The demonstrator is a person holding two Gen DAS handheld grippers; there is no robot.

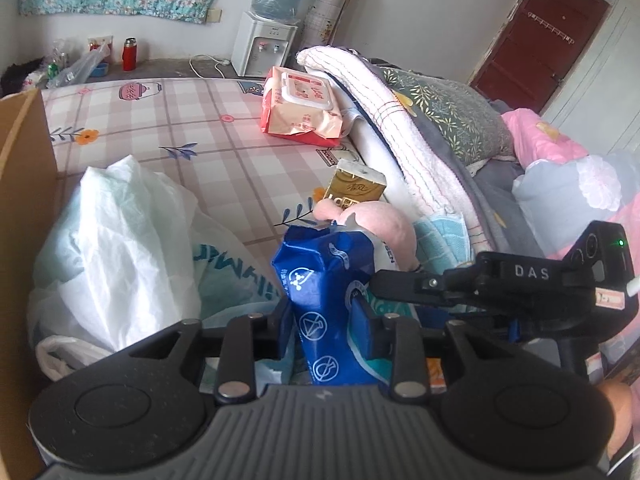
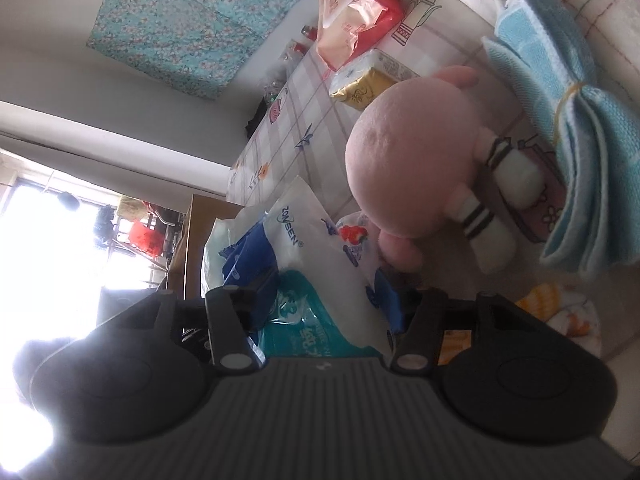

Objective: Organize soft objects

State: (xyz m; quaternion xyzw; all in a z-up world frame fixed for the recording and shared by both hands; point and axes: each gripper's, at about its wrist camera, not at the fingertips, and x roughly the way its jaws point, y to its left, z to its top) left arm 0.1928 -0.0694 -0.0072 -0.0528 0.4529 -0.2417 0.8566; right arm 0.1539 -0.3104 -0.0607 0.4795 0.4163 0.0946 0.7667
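Bedsheet [image 1: 168,128], pink checks with flowers and teapots, spreads under everything I am working over. Along its far side a white towel [image 1: 384,112] drapes over a heap of bedding, and a cardboard box [image 1: 24,184] stands at my left edge. A crumpled white plastic bag [image 1: 116,232] lies just beside that box. The pink plush [image 2: 412,168] rests on its side near a folded blue cloth [image 2: 568,128] tied with a band. A red wipes pack [image 1: 300,108] sits farther up the sheet, and a gold tissue pack [image 1: 354,186] lies between it and the plush.

My left gripper [image 1: 324,320] is closed on the blue pack [image 1: 320,280], pads pressed against both its sides, holding it upright just in front of the plush. My right gripper [image 2: 324,300] reaches in from the right with its fingers spread around the white-and-teal pouch [image 2: 316,248]; whether its pads actually press the pouch I cannot tell.
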